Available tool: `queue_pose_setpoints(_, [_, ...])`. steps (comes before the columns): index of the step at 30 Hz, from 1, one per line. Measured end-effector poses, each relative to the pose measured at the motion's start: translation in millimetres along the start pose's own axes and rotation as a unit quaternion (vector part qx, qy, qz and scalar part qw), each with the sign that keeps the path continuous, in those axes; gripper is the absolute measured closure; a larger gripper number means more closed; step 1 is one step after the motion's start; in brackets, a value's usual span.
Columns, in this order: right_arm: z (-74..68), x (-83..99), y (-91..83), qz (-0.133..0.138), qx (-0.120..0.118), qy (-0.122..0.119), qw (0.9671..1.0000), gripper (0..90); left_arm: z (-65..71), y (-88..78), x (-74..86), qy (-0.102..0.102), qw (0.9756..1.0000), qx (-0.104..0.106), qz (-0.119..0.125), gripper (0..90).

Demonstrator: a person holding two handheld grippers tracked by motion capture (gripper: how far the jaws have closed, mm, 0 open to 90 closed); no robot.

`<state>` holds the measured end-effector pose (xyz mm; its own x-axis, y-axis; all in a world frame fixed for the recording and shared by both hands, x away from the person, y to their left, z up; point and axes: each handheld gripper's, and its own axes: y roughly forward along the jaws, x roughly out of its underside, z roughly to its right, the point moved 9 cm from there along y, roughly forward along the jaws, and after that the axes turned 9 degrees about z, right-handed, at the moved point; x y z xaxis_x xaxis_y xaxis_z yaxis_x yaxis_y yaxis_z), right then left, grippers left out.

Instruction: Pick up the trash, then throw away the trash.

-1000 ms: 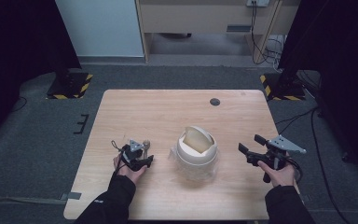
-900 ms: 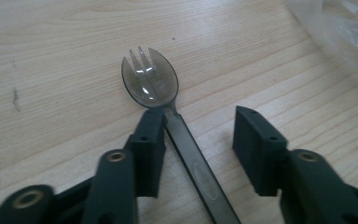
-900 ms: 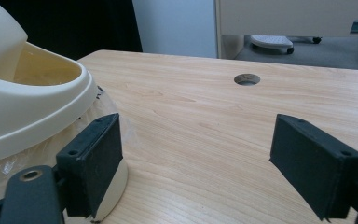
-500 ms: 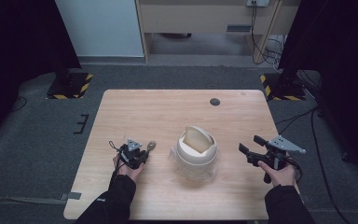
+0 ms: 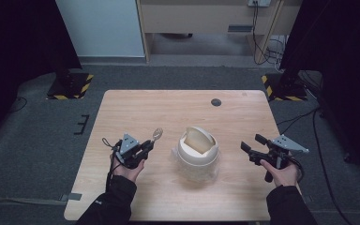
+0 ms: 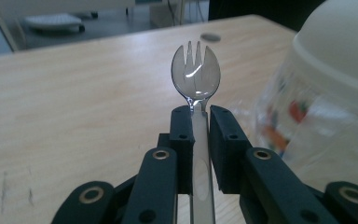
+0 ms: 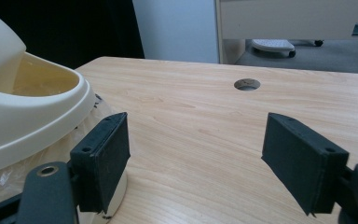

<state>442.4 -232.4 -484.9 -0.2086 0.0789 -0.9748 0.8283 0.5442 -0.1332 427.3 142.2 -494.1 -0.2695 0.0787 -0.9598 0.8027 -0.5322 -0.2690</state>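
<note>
**Clear spork pinched at wooden table, cream bin at centre**

A person sits at a light wooden table (image 5: 136, 108), a two-jaw gripper in each hand. The left gripper (image 5: 146, 146) is held low over the table's left half, its black jaws pressed against the handle of a clear plastic spork (image 6: 196, 77). In the left gripper view the handle runs up between the two pads (image 6: 182, 140) and the tined bowl stands clear above the jaw tips, facing the camera. From the high view the spork's bowl points up and away from the person, toward the far side of the table.

Just right of the spork, near the table's middle, stands a small cream-coloured bin (image 5: 197, 149) with a swing lid tilted open; a crinkled clear plastic liner (image 5: 183, 165) spreads out around its base.

The right gripper (image 5: 251, 143) is held over the table's right side, well apart from the bin in the high view. Its jaws are spread wide with nothing between them; the right gripper view shows bare wood and a round cable hole (image 7: 247, 84) beyond them, the bin's rim at the left edge.
</note>
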Motion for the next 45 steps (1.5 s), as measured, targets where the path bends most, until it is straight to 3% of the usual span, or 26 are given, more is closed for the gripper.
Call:
queue_pose_setpoints(1, [0.0,-0.4,0.1,-0.001,-0.001,-0.001,1.0000,23.2,1.9,-5.4,-10.6,0.001,0.9998,0.003,0.020,79.6])
queue_pose_setpoints(2, [0.0,-0.4,0.1,-0.001,-0.001,-0.001,1.0000,23.2,1.9,-5.4,-10.6,0.001,0.9998,0.003,0.020,79.7])
queue_pose_setpoints(4, [-0.7,-2.9,0.7,0.003,-0.002,0.000,1.0000,23.4,3.7,-11.8,-22.5,0.003,0.9991,0.005,0.042,79.6])
queue_pose_setpoints(6, [-1.8,-9.4,-0.1,0.015,-0.003,0.001,0.9999,23.2,6.3,-20.6,-39.9,0.001,0.9972,0.010,0.075,79.6])
queue_pose_setpoints(12, [-5.6,-24.8,-3.2,0.043,-0.012,-0.003,0.9990,24.0,13.4,-30.2,-59.9,0.012,0.9936,0.019,0.111,79.7])
queue_pose_setpoints(16, [-11.2,-31.2,-3.4,0.053,-0.020,-0.004,0.9984,24.3,26.6,-35.2,-75.4,0.018,0.9903,0.034,0.133,79.7])
queue_pose_setpoints(21, [-15.0,-38.1,-2.5,0.062,-0.024,-0.003,0.9978,24.3,36.4,-37.9,-83.1,0.029,0.9883,0.045,0.143,79.7])
queue_pose_setpoints(25, [-22.1,-49.6,-3.6,0.080,-0.030,0.007,0.9963,25.1,47.9,-42.8,-92.6,0.032,0.9849,0.060,0.159,79.6])
queue_pose_setpoints(32, [-32.0,-64.4,-2.5,0.095,-0.046,0.016,0.9943,26.8,59.2,-42.9,-102.5,0.038,0.9823,0.072,0.169,79.7])
queue_pose_setpoints(37, [-47.0,-81.3,2.7,0.110,-0.065,0.022,0.9916,29.7,75.6,-33.0,-114.9,0.044,0.9783,0.090,0.181,79.7])
queue_pose_setpoints(41, [-57.0,-90.6,7.1,0.118,-0.076,0.023,0.9899,31.2,84.9,-26.4,-116.2,0.052,0.9772,0.098,0.181,79.7])
queue_pose_setpoints(45, [-65.6,-97.7,9.0,0.112,-0.084,0.025,0.9898,33.9,101.0,-17.3,-119.2,0.065,0.9745,0.112,0.184,79.7])
